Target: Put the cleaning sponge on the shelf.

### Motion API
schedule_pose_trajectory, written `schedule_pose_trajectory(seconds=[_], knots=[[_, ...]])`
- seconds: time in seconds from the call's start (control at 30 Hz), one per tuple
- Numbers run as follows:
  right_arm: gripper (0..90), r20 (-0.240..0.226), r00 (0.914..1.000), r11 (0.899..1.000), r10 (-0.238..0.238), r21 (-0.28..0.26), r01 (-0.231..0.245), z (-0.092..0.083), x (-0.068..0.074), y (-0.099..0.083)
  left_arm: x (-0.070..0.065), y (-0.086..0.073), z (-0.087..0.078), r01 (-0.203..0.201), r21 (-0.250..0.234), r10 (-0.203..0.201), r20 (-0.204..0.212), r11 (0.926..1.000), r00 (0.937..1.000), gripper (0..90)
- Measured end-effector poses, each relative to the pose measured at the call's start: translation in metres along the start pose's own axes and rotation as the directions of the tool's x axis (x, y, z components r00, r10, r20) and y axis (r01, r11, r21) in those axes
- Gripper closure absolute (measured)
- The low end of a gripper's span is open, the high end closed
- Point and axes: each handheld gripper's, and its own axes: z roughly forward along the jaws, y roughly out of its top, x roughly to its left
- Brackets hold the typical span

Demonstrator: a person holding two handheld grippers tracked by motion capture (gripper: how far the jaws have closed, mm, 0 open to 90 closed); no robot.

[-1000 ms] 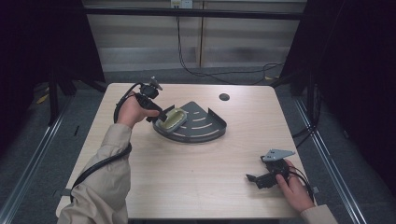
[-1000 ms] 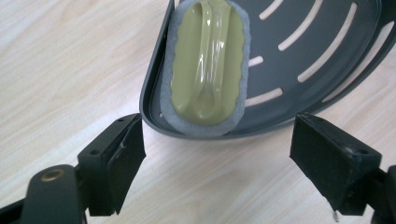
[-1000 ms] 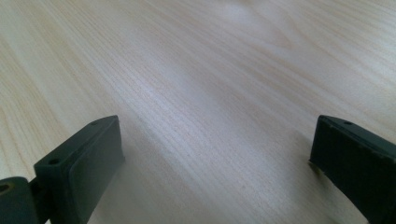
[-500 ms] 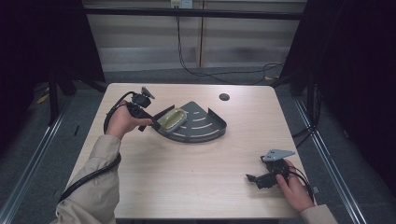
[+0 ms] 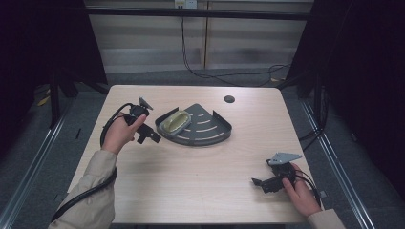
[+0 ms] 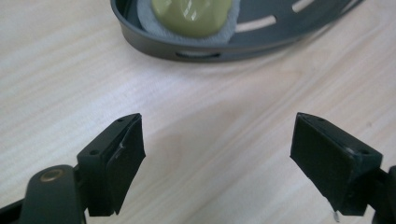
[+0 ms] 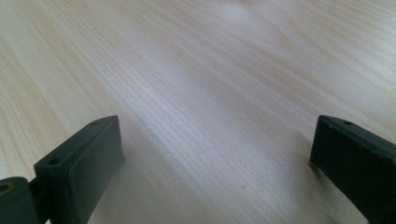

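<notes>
The yellow-green soap (image 5: 175,121) lies on its grey pad at the left end of the dark corner tray (image 5: 210,138) (a slotted, fan-shaped one), mid-table. My left gripper (image 5: 152,136) hovers just beside the tray's left edge, spread wide and empty. My right gripper (image 5: 260,183) rests near the table (image 5: 191,181) front, also wide, holding nothing.

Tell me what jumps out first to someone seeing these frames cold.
The dark grey fan-shaped tray near the table's middle, with a yellow-green soap-like piece on a grey pad in its left corner. The left gripper sits just left of the tray, jaws open and empty, pointing at it. The right gripper rests open near the table's front right corner.
</notes>
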Motion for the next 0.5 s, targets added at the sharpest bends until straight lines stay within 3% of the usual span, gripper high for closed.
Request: schedule_pose_trajectory(seconds=[0.5], knots=[[1.9, 0.0, 1.0, 1.0, 0.0, 0.0, 0.0, 0.0, 0.0, 0.0, -0.001, -0.033, 0.009, -0.008, -0.011, 0.008, 0.017, 0.9999, 0.9998, 18.4]])
